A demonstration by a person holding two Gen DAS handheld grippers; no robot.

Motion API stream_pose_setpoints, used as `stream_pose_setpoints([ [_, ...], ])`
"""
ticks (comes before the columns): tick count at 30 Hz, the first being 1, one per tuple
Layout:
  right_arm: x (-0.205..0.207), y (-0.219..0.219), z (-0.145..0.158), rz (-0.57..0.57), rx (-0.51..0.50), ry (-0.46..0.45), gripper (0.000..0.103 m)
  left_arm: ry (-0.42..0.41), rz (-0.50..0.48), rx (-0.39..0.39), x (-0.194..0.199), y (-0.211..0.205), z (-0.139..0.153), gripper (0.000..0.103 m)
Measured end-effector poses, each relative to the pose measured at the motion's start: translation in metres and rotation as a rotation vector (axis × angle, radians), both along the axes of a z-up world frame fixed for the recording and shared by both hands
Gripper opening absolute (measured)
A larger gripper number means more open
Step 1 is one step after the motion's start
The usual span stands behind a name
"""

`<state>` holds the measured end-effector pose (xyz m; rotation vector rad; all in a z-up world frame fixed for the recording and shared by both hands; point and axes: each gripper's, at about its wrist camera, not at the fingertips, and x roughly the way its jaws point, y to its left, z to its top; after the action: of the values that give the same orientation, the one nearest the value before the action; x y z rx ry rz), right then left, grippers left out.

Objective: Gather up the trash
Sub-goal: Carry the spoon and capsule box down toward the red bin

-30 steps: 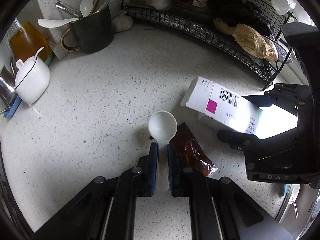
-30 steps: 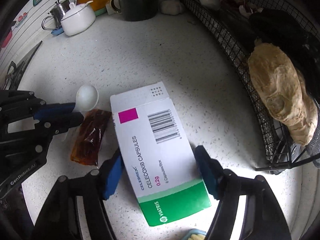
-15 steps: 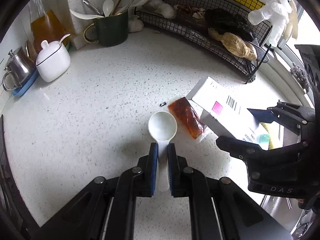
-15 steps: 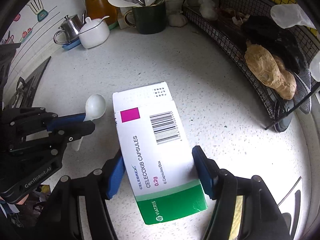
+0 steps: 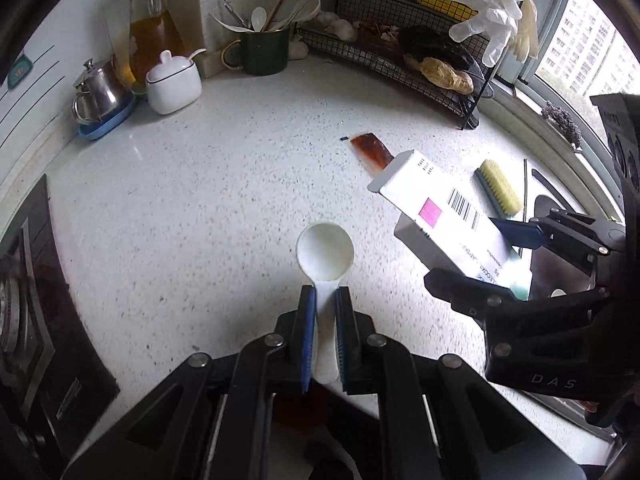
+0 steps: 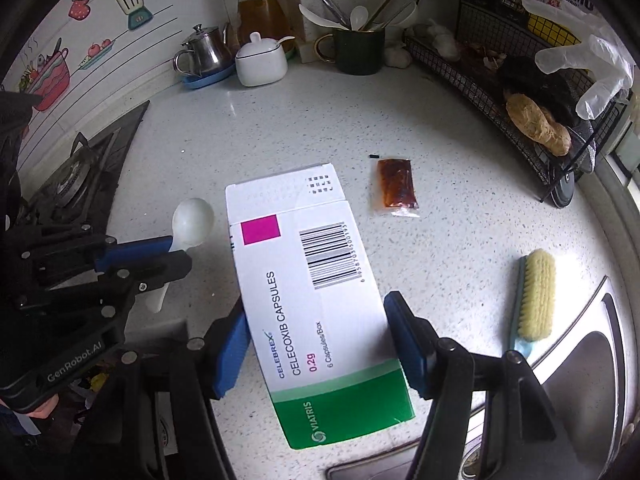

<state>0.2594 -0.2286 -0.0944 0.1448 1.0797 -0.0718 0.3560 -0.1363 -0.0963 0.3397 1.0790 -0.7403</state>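
Note:
My left gripper (image 5: 325, 300) is shut on the handle of a white plastic spoon (image 5: 325, 251) and holds it above the white counter. It also shows in the right wrist view (image 6: 160, 254), left of the box. My right gripper (image 6: 316, 340) is shut on a white and green capsule box (image 6: 308, 288), held in the air. The box also shows in the left wrist view (image 5: 440, 216). A brown sauce packet (image 6: 396, 188) lies on the counter beyond the box; it shows in the left wrist view too (image 5: 370, 151).
A yellow scrub brush (image 6: 536, 296) lies by the sink (image 6: 592, 368) at right. A black wire rack (image 6: 520, 92) stands at the back right. A dark mug of utensils (image 6: 360, 50), a white sugar pot (image 6: 260, 64) and a steel pot (image 6: 204, 54) line the back wall. A gas hob (image 6: 80, 176) is at left.
Both grippers have lifted up and pulled back from the counter with the spoon and the box. The sauce packet stays on the counter, now farther away.

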Motion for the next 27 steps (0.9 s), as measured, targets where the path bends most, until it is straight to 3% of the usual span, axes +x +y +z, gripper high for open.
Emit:
stream_pose_setpoints([
  [15, -0.099, 0.104, -0.018, 0.022, 0.034, 0.030, 0.063, 0.014, 0.055, 0.011, -0.108, 0.114, -0.009, 0.009],
  [27, -0.151, 0.149, -0.066, 0.030, 0.066, 0.110, 0.063, 0.102, 0.108, 0.057, -0.164, 0.167, -0.059, 0.009],
])
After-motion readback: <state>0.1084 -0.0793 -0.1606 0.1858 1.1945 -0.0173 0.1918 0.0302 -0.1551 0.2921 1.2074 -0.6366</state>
